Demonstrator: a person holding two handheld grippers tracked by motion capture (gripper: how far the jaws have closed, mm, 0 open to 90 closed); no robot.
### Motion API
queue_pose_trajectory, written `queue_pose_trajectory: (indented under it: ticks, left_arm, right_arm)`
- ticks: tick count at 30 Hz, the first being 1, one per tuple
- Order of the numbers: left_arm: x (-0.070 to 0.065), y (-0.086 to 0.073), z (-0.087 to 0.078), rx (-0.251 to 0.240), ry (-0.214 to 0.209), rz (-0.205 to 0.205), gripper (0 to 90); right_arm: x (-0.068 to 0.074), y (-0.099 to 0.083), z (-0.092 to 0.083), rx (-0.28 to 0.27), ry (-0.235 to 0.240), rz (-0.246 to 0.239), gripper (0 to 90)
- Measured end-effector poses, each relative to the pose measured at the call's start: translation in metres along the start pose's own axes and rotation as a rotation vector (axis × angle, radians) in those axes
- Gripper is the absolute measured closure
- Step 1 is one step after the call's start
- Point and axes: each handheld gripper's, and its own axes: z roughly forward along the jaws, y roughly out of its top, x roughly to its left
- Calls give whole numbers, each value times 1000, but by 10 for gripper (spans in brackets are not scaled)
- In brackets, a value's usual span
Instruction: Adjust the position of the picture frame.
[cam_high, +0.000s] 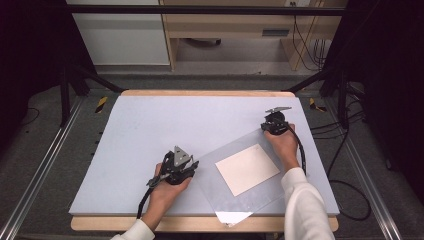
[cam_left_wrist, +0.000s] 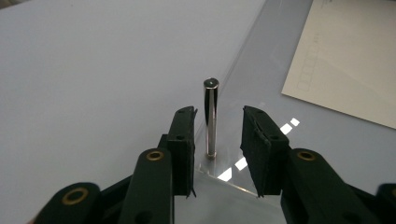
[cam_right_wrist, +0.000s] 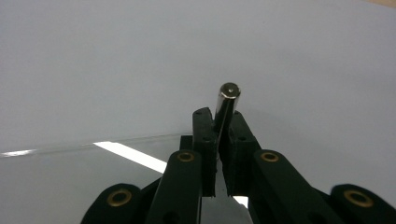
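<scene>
Transparent plastic sleeve (cam_high: 235, 197) holding a cream paper sheet (cam_high: 247, 169) — thin, limp, slippery. Right gripper (cam_right_wrist: 223, 122) clamps its far-right corner; left gripper (cam_left_wrist: 217, 132) straddles the near-left corner, unclosed.

The paper sheet (cam_left_wrist: 345, 60) beyond the left hand-held gripper (cam_left_wrist: 218, 140) runs off the picture's edge, its faint print too small to read. Between the right hand-held gripper (cam_right_wrist: 223, 135) pads, the metal pin (cam_right_wrist: 227, 100) has its lower part hidden.
</scene>
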Motion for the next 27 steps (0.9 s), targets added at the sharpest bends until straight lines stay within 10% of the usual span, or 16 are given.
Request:
queue_pose_trajectory:
  ticks: [9,19,27]
  left_arm:
    - [5,0,11,27,-18,5,834]
    - [13,2,8,20,-74,-71,841]
    - [15,15,-8,2,-107,-52,825]
  right_arm:
    - [0,0,0,-1,-1,3,854]
    - [-1,3,-5,-4,8,-15,857]
    - [3,14,-24,13,-15,-8,859]
